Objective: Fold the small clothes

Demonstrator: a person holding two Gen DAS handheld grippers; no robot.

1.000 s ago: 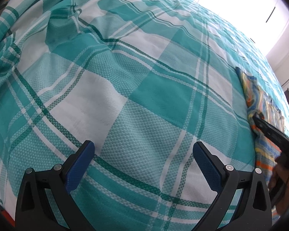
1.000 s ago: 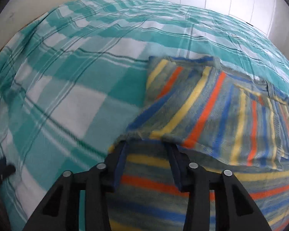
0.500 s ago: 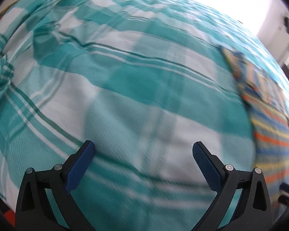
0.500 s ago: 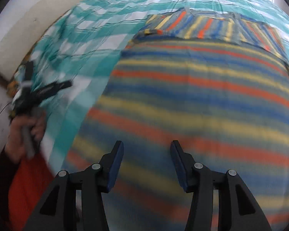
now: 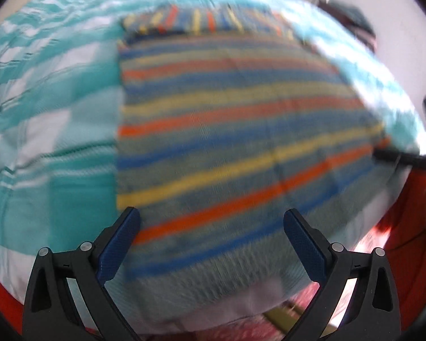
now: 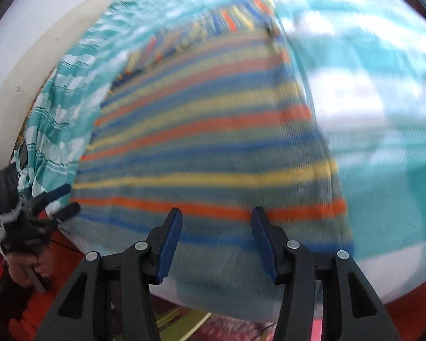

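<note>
A striped garment (image 5: 227,130) in blue, yellow, orange and grey-green lies flat on the bed, its near hem at the bed's front edge. It also shows in the right wrist view (image 6: 213,147). My left gripper (image 5: 211,241) is open and empty, above the garment's near hem. My right gripper (image 6: 215,237) is open and empty, also above the near hem. The left gripper appears at the left of the right wrist view (image 6: 54,201). The right gripper's tip shows at the right edge of the left wrist view (image 5: 397,156). Both views are motion-blurred.
The bed is covered by a teal and white plaid sheet (image 5: 56,113), also in the right wrist view (image 6: 383,113). A white headboard or wall edge (image 6: 28,79) is at the left. Red fabric (image 5: 406,221) hangs below the bed's front edge.
The right gripper let go of the garment's edge and opened. Both grippers pulled back to the near side of the bed; the left one swung right to face the garment.
</note>
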